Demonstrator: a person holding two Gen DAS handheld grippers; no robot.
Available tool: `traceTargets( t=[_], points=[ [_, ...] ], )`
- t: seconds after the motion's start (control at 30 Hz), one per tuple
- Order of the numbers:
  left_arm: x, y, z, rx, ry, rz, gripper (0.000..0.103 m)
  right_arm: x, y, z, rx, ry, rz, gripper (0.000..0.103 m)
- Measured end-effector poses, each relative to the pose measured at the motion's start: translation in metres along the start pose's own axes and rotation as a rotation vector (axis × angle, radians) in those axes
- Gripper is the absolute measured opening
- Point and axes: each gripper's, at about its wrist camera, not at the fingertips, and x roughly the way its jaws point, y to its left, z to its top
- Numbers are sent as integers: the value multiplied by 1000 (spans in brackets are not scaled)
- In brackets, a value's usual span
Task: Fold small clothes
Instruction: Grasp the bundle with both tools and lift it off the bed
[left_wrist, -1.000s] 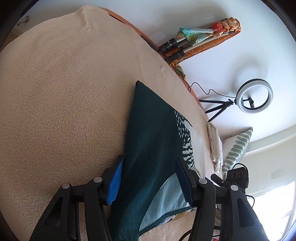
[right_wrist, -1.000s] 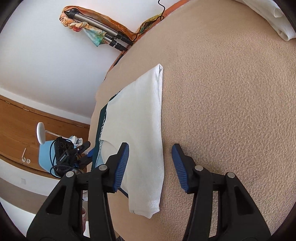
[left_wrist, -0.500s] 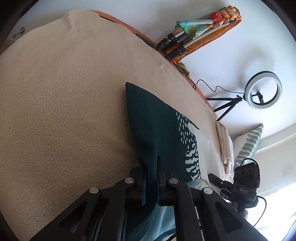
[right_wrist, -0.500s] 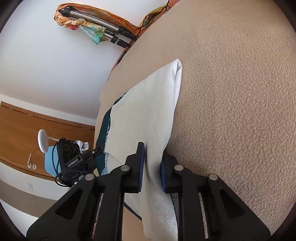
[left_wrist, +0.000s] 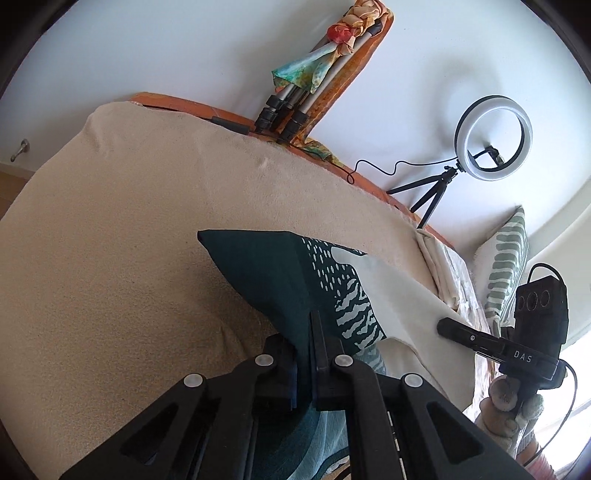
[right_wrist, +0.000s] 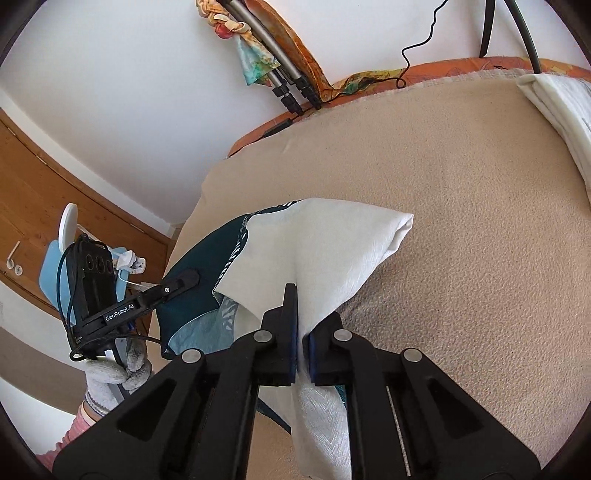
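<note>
The near part of the small dark-teal and white patterned cloth garment (left_wrist: 284, 280) runs down behind the black frames of both tools, so its lower edge is hidden in each view, and how many layers are pinched cannot be made out. The fisheye rim cuts off the folded white linen (right_wrist: 557, 107) lying far ahead and to the right of the right jaws.

The left gripper (left_wrist: 308, 365) has its jaws closed tight on the dark-teal side of the garment, a ridge of fabric rising between them. The right gripper (right_wrist: 301, 350) has its jaws likewise clamped on the white side, where the cloth puckers upward into a crease just ahead of the pads.

The garment lies on the bed's beige nubbly blanket (left_wrist: 110, 236), spreading forward from both jaws. Its teal half is smooth and matte, ending in a sharp corner ahead and left of the left jaws; white dashes and zebra-like stripes mark the band where teal meets white. The white half has a fine woven texture and ends in a soft rounded fold ahead and right of the right jaws.

Far beyond the left jaws, to the right, a round ring light on a small black tripod (left_wrist: 491, 140) stands against the white wall. A striped green-and-white cushion (left_wrist: 506, 258) sits beside it.
</note>
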Motion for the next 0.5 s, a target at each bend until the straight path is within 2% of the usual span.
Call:
traceTargets(
  t=[0.27,0.5],
  points=[
    [-1,-33,7,32,-12,-43,1,-31,-3,5,-34,-42,-35,5],
    [16,-78,14,87,-8,-87,1,-77,-19,16,-48,-96,-78,5]
  ],
)
